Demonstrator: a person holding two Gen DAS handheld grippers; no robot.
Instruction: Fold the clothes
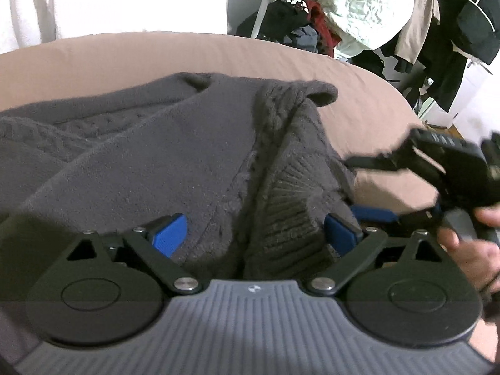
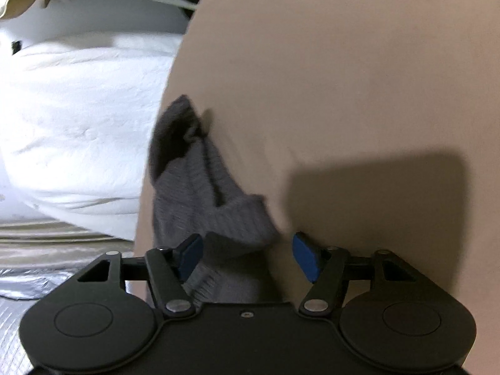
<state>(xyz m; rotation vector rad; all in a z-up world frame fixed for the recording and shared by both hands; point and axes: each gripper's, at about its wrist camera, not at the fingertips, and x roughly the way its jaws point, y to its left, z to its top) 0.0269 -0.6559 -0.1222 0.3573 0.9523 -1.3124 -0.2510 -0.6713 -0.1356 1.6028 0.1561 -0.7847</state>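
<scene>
Left gripper, nearest the lens: fingers spread wide on either side of the ribbed hem of a grey knitted sweater, pads clear of the cloth, so nothing is pinched. Sweater: lying partly folded on the tan bed, one fold laid over its middle, probably mid-fold. Right gripper: fingers apart, a ribbed edge between them, unclamped, apparently placed for gripping or just releasing.
</scene>
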